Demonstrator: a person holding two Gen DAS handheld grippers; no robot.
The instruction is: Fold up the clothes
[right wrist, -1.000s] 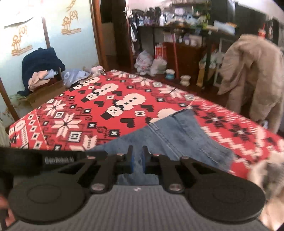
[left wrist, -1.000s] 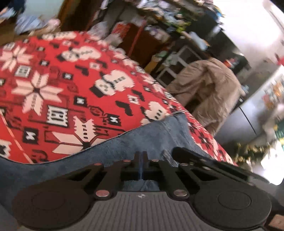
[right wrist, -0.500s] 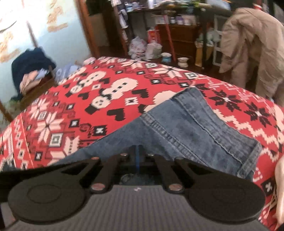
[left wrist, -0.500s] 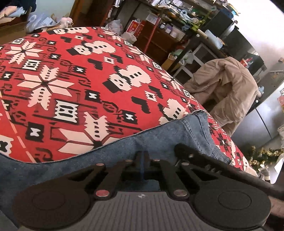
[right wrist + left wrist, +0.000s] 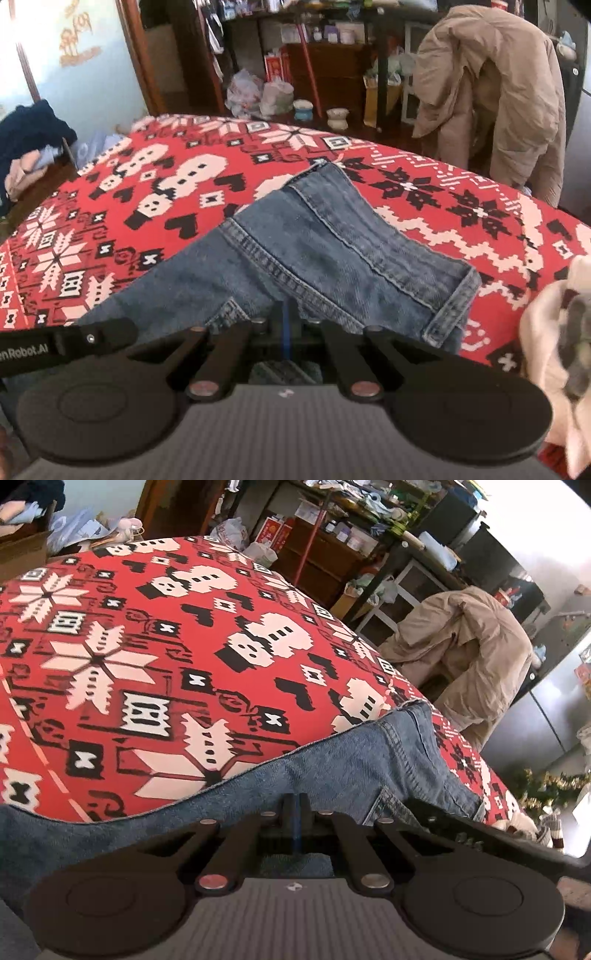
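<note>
Left gripper (image 5: 295,805) and right gripper (image 5: 285,314), both clamped on denim at the near edge of the jeans (image 5: 332,251); the right jaws have just been closing, cloth between them. The jeans lie on the red patterned cloth (image 5: 147,646), a hemmed end reaching toward the far right, a pale garment (image 5: 546,332) just beside them at right. Judged stage: early; one layer seems laid over, further folds and the pale garment remain. Beyond, a tan coat (image 5: 491,85) hangs
</note>
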